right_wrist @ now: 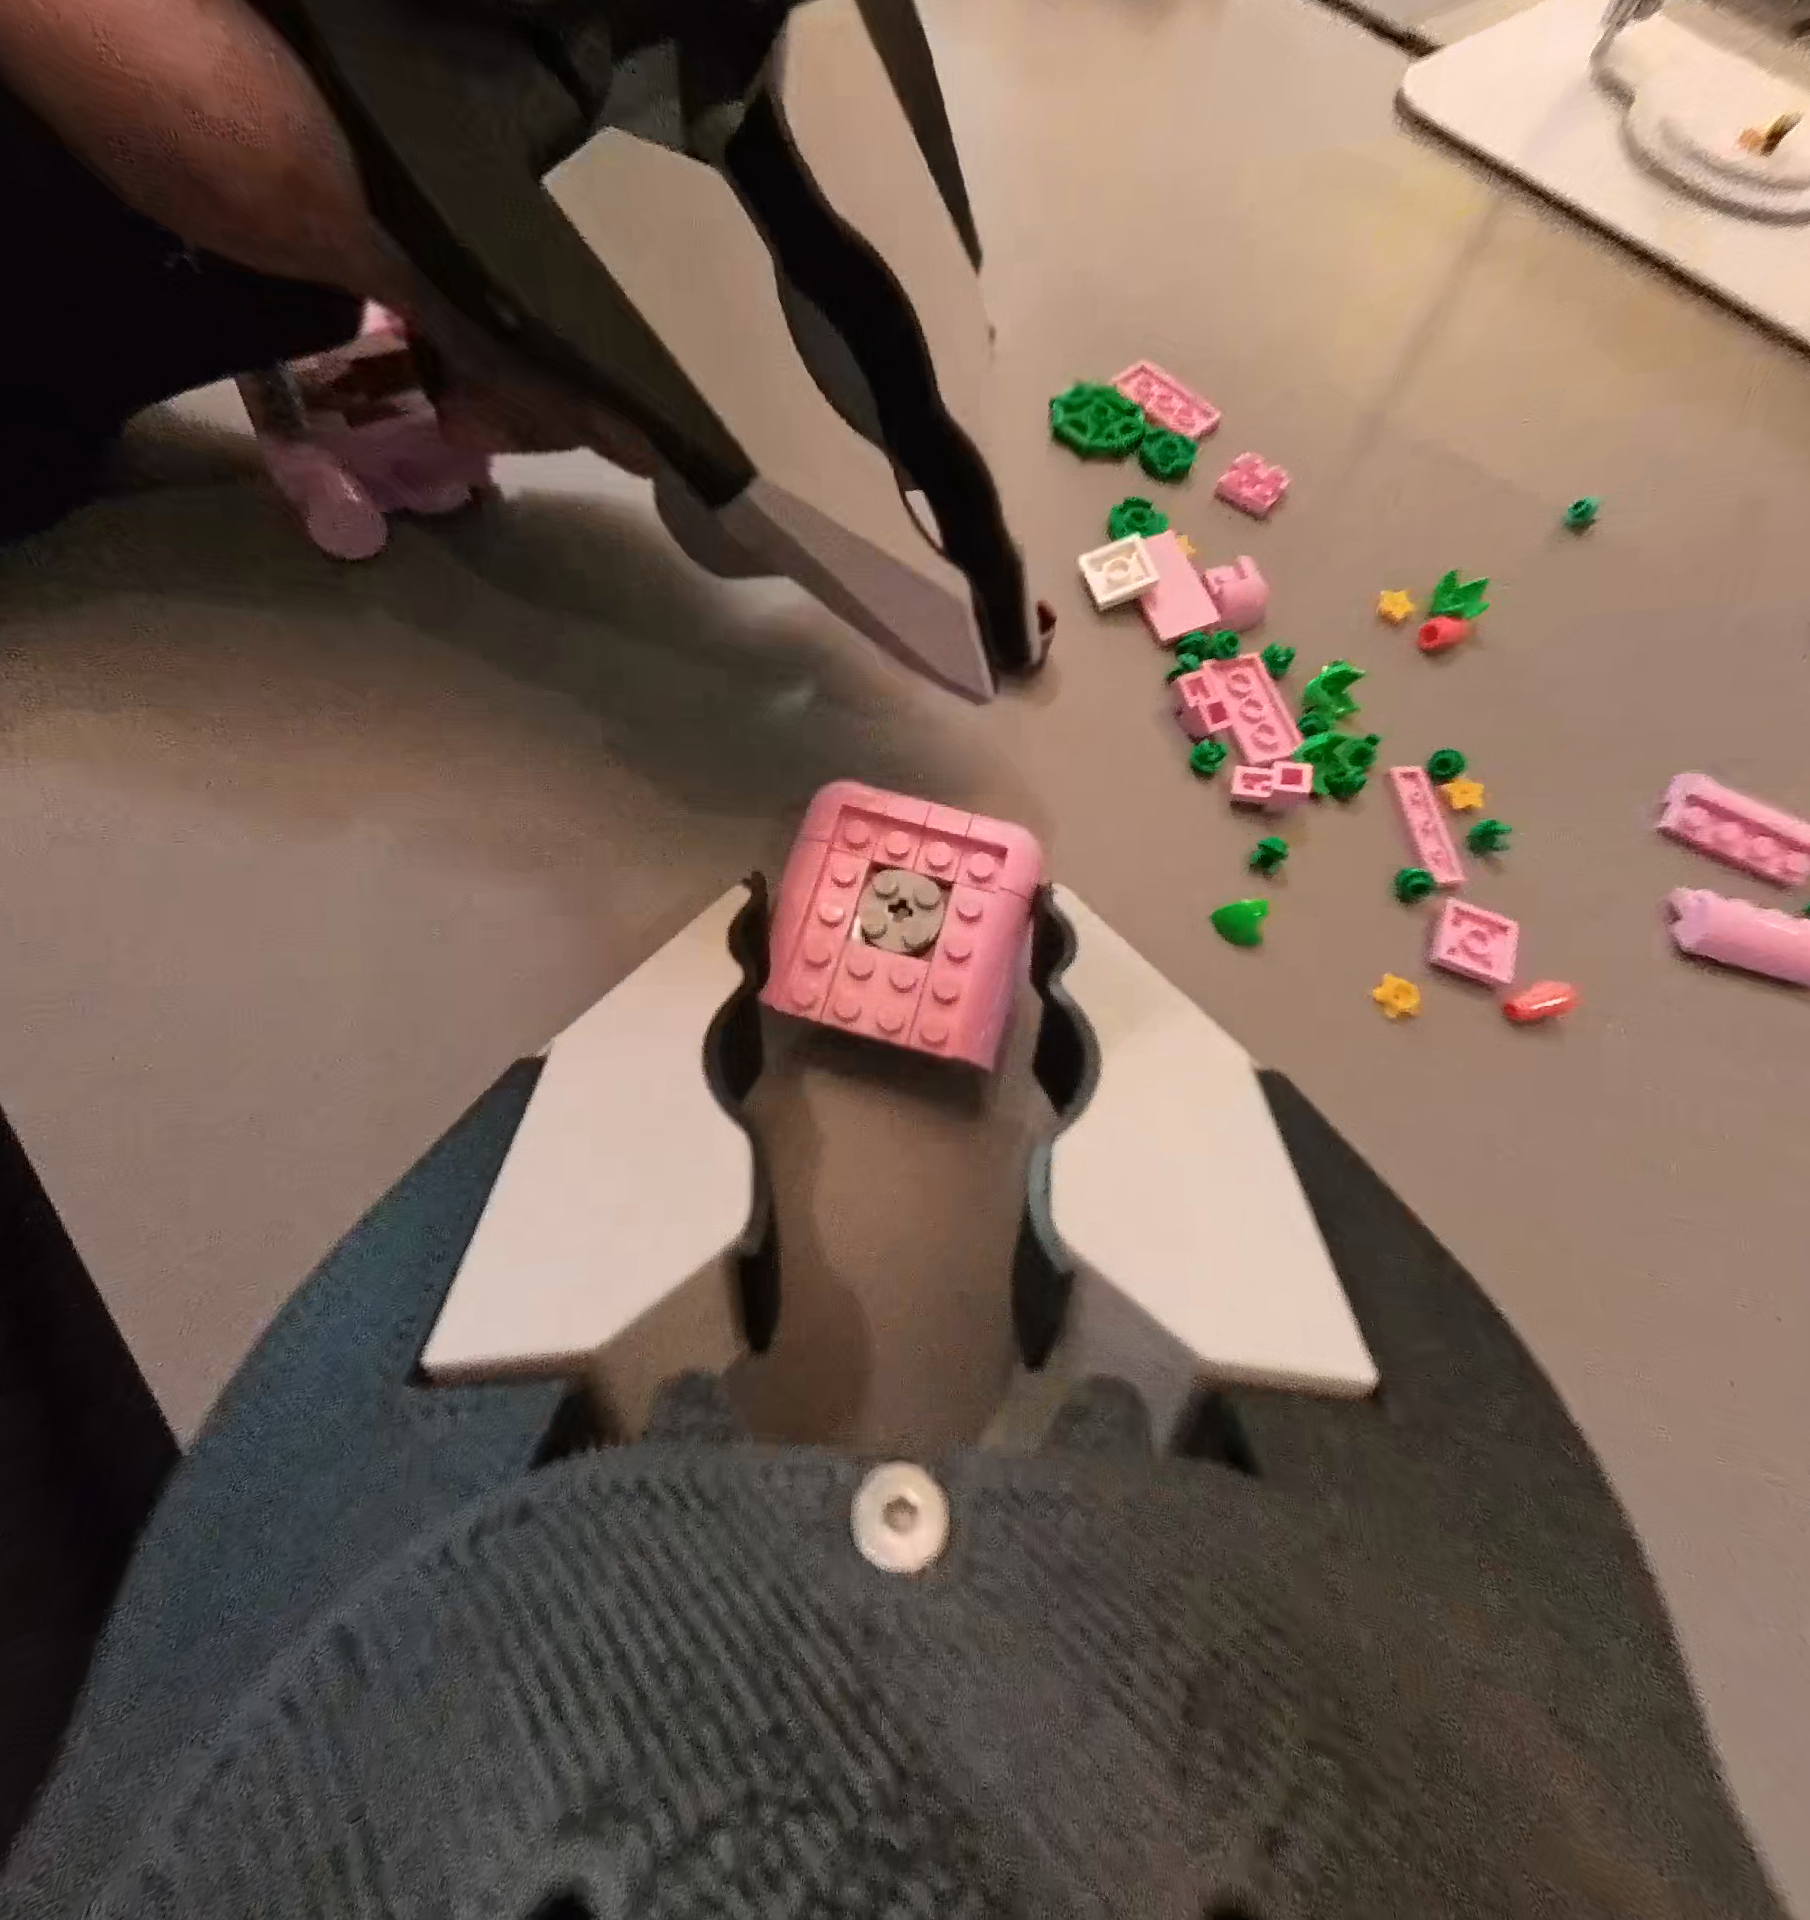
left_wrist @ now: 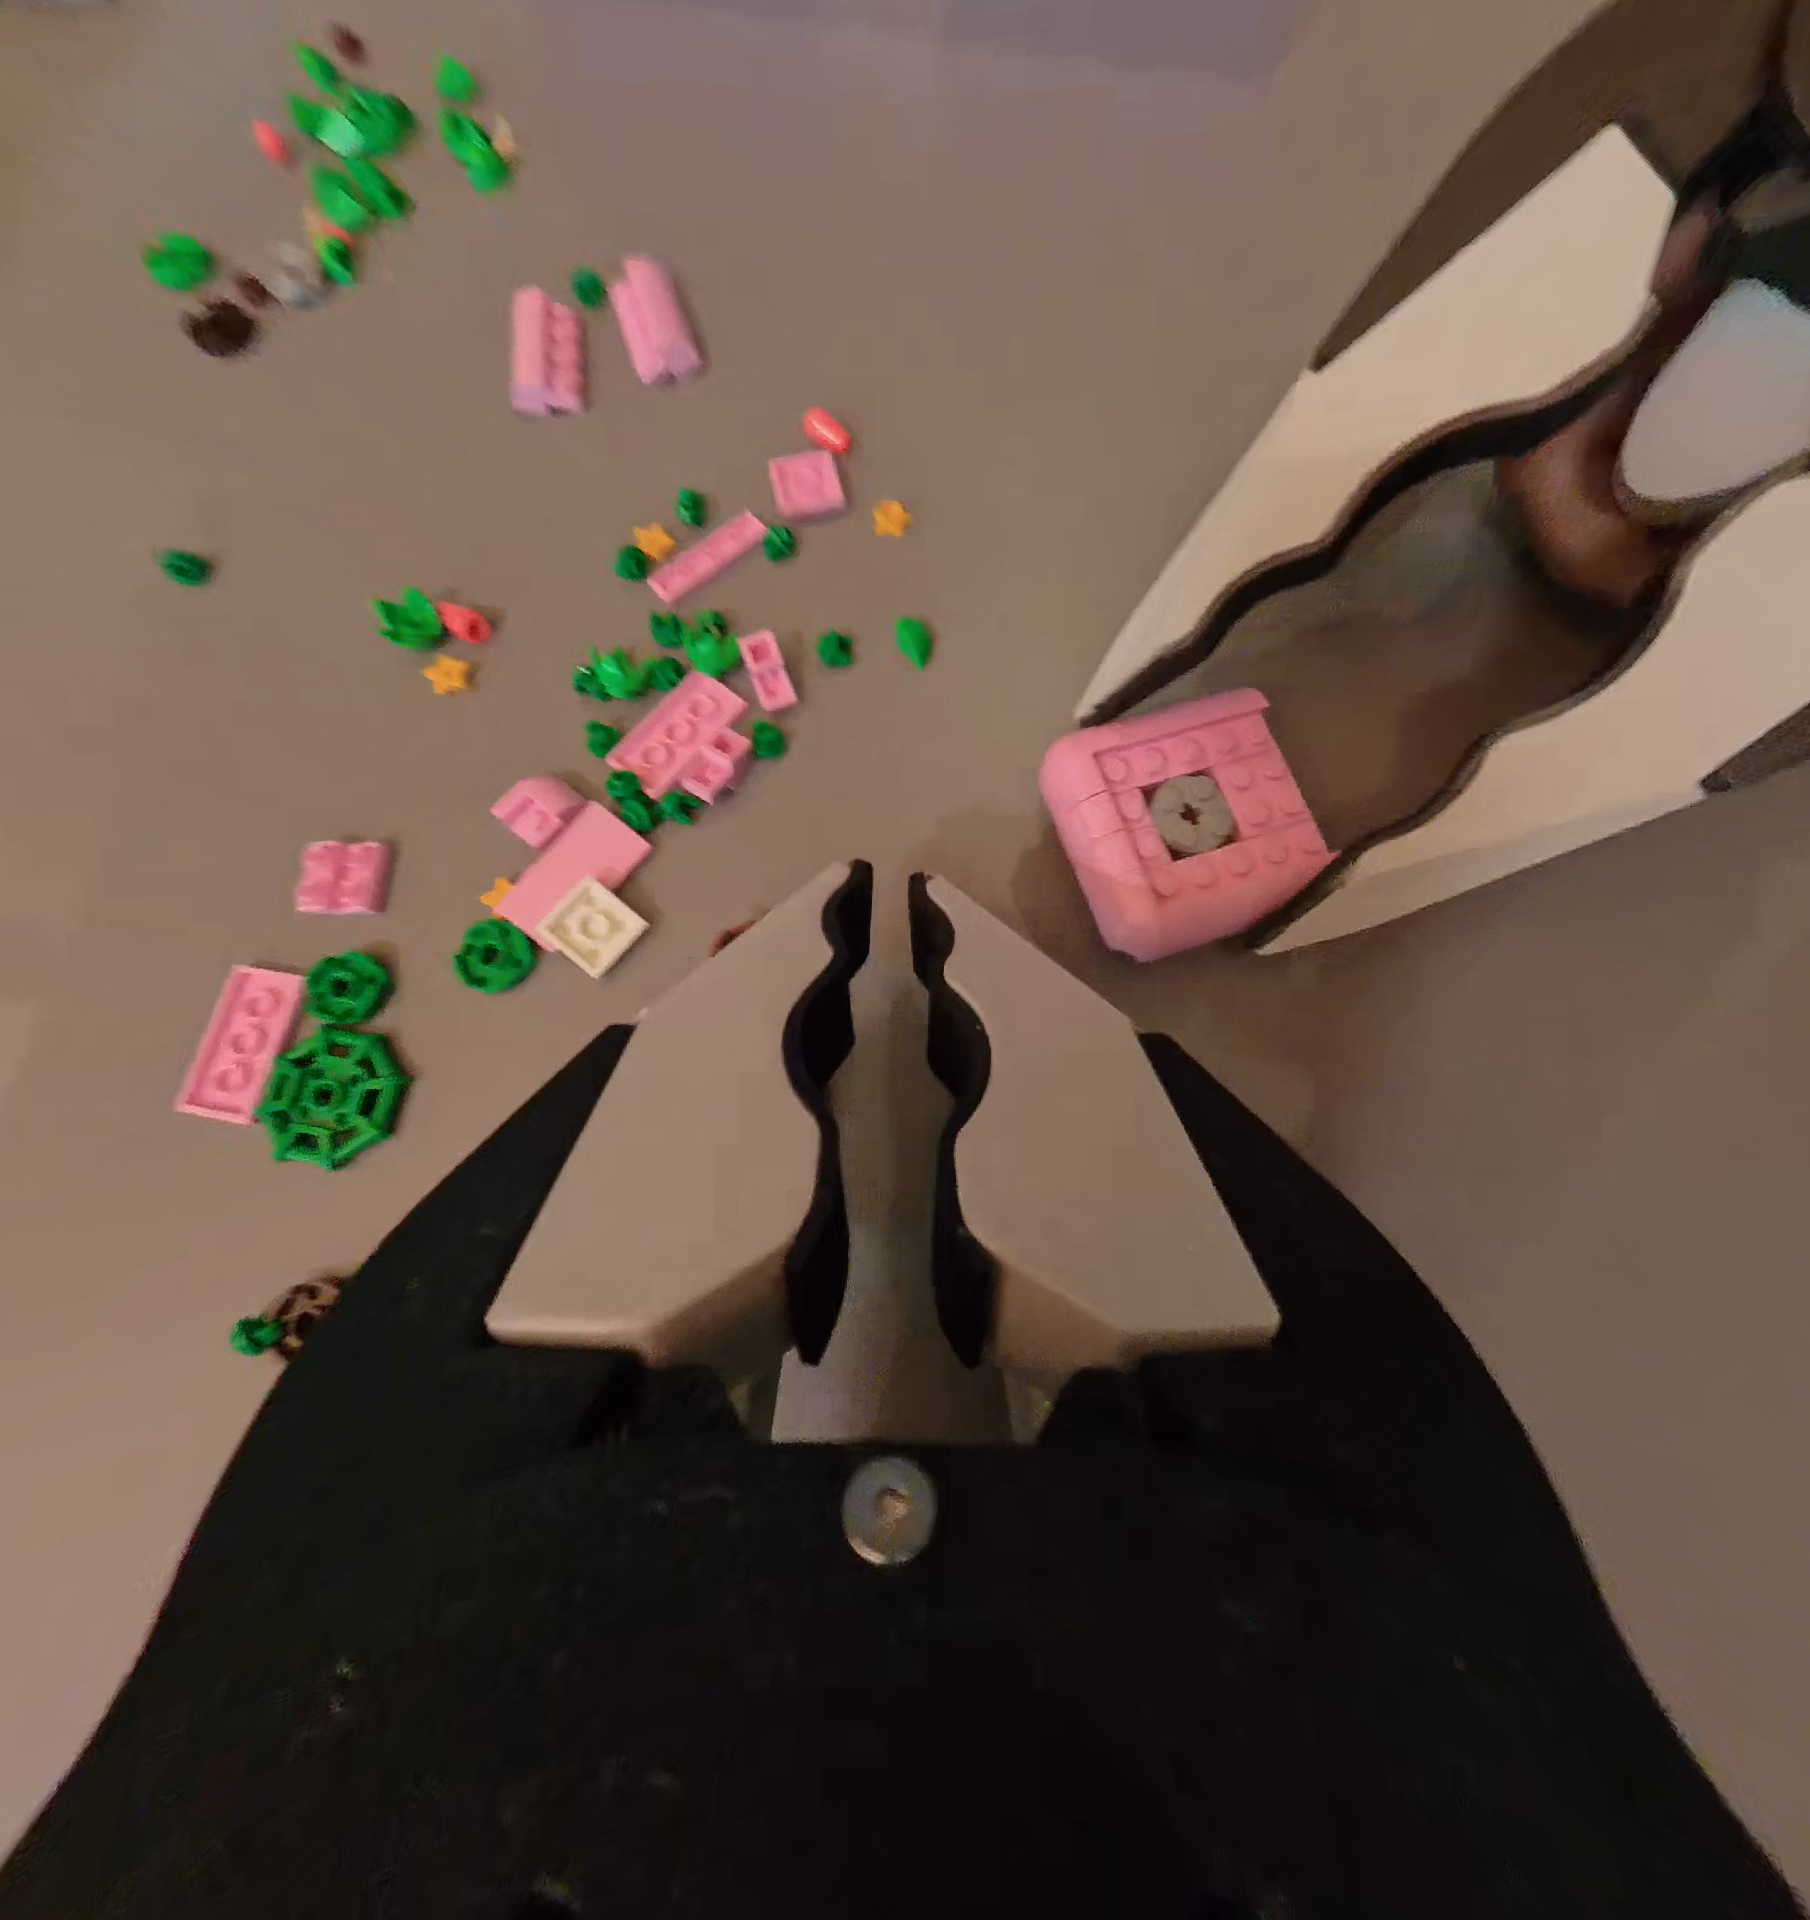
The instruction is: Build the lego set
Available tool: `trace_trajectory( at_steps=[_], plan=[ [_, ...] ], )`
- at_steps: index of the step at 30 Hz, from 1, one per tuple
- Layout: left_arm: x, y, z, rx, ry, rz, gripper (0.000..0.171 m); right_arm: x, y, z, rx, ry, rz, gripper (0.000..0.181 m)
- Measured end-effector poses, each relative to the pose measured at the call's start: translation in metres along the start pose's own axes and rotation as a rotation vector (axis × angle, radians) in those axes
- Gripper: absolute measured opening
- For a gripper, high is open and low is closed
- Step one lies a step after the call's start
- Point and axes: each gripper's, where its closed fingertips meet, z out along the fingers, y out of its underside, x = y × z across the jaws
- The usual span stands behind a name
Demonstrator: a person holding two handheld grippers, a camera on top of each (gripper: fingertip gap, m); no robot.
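My right gripper (right_wrist: 898, 902) is shut on a square pink brick assembly (right_wrist: 896, 925) with a grey round piece (right_wrist: 896, 912) in its middle, held low over the grey table. In the left wrist view this assembly (left_wrist: 1119, 894) sits between the right gripper's white fingers (left_wrist: 1452, 821). My left gripper (left_wrist: 885, 883) is shut with only a narrow slit between its jaws and nothing visible in it. Its tips are down by the table, left of the assembly. A small brown piece (right_wrist: 1044, 621) lies right beside its tip.
Loose pink plates and bricks (left_wrist: 677, 732), green leaves and wheel-like pieces (left_wrist: 329, 1091), and yellow stars are scattered left of my left gripper. A partly built pink model (right_wrist: 361, 468) stands behind the left gripper. A white board (right_wrist: 1503, 135) lies far right. A person's arm (right_wrist: 153, 156) shows.
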Motion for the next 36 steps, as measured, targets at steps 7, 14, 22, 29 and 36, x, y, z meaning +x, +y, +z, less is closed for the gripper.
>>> trace_trajectory(
  at_steps=[7,14,22,29,36],
  plan=[
    [0.015,-0.031,-0.011,0.189,0.164,-0.162,0.04,0.021,-0.027,-0.001,0.121,0.169,-0.226,0.05],
    [0.066,-0.045,-0.022,0.216,0.601,-0.33,0.021,0.005,-0.064,-0.019,0.33,0.214,-0.445,0.049],
    [0.054,-0.07,-0.049,0.416,0.674,-0.422,0.007,0.023,-0.1,-0.061,0.694,0.272,-0.16,0.059],
    [0.063,-0.096,-0.078,0.599,0.77,-0.397,0.007,0.016,-0.109,-0.066,0.785,-0.151,0.337,0.036],
    [0.067,-0.093,-0.074,0.574,0.758,-0.373,0.018,0.01,-0.108,-0.067,0.78,-0.299,0.406,0.006]
  ],
)
